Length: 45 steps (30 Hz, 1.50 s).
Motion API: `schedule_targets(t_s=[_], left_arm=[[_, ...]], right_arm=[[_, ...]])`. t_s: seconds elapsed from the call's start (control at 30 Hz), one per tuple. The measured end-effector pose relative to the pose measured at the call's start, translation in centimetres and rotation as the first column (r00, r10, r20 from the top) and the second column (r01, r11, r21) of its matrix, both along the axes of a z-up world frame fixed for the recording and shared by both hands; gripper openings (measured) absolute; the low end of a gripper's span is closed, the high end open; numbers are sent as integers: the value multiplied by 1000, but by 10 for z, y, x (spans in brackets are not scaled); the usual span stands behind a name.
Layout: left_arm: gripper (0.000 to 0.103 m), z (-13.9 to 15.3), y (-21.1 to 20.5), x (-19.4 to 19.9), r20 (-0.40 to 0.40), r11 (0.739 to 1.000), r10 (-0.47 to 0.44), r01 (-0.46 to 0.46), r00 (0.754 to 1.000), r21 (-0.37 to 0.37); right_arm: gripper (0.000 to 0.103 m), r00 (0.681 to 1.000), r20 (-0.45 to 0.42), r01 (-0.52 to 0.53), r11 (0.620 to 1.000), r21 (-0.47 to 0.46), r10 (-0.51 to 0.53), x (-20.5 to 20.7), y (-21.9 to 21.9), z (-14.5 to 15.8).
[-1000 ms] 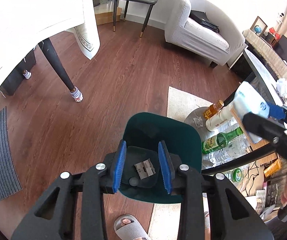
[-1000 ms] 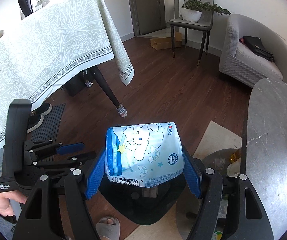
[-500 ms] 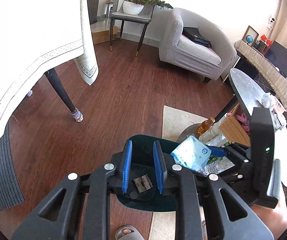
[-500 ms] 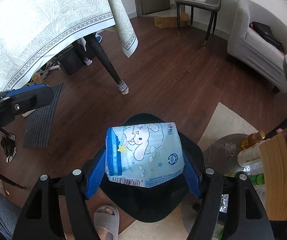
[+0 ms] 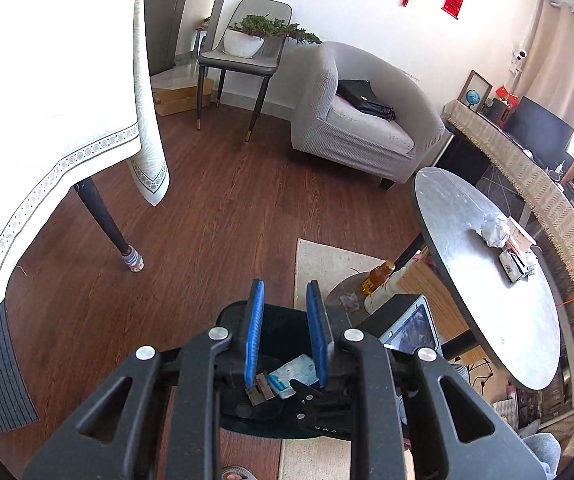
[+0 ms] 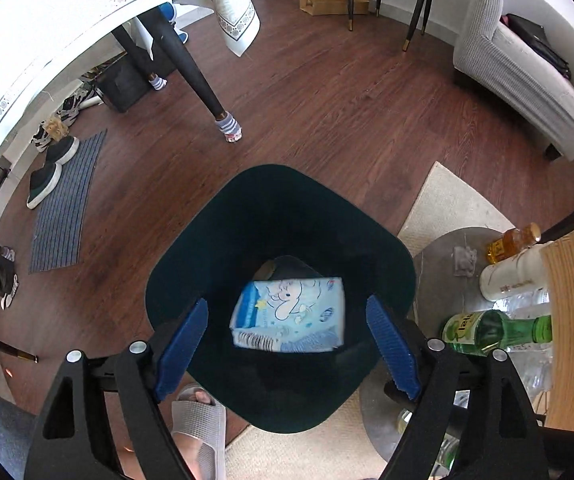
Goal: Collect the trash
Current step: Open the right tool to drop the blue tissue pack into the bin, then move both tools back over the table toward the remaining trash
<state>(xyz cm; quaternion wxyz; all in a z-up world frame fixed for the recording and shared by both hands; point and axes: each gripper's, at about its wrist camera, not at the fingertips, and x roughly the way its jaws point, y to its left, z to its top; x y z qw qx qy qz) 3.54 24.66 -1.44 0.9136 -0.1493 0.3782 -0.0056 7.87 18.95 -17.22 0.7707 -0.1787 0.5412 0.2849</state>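
Note:
A dark green bin (image 6: pixel 223 216) stands on the wood floor below both grippers. My right gripper (image 6: pixel 287 302) hangs over its mouth with the jaws opening. A light blue tissue pack (image 6: pixel 291 312) lies loose and blurred inside the bin, clear of both pads. My left gripper (image 5: pixel 285 286) is higher up, shut with nothing between its pads. Through its gap I see the tissue pack (image 5: pixel 295 372) and a small scrap (image 5: pixel 261 388) on the bin's bottom. Crumpled paper (image 5: pixel 495 230) and a small packet (image 5: pixel 517 264) lie on the round grey table (image 5: pixel 487 320).
A green bottle (image 6: pixel 495 330), a white bottle (image 6: pixel 511 280) and an amber bottle (image 6: pixel 513 240) crowd a low stand right of the bin. A foot in a grey slipper (image 6: pixel 199 420) is beside it. A cloth-covered table's leg (image 6: pixel 195 76), a mat (image 6: pixel 67 204) and an armchair (image 5: pixel 359 128) surround the floor.
The right gripper came down over the bin and let go of the tissue pack, which dropped inside. The left gripper shut and rose away from the bin.

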Motion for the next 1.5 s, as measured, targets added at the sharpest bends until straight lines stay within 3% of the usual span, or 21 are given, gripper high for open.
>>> schedule_targets(t_s=[0.37, 0.43, 0.53, 0.73, 1.07, 1.5], left_arm=[[23, 25, -12, 2, 57, 1000, -20, 21, 998, -17], [22, 31, -16, 2, 69, 1000, -21, 21, 997, -3], [23, 37, -25, 1, 88, 999, -24, 21, 996, 36], [23, 52, -35, 0, 124, 998, -39, 34, 992, 45], [26, 65, -48, 4, 152, 997, -50, 41, 987, 59], [35, 62, -104, 26, 141, 988, -139, 129, 980, 80]], right_arm=[[84, 999, -1, -54, 998, 14, 54, -14, -6, 14], [74, 997, 21, -71, 997, 26, 70, -18, -7, 23], [68, 996, 54, -81, 995, 60, 77, -22, -14, 40], [58, 990, 123, -89, 984, 156, 70, -23, -28, 81], [52, 978, 205, -33, 960, 278, -26, -17, -74, 137], [51, 946, 275, 71, 939, 336, -170, -5, -151, 175]])
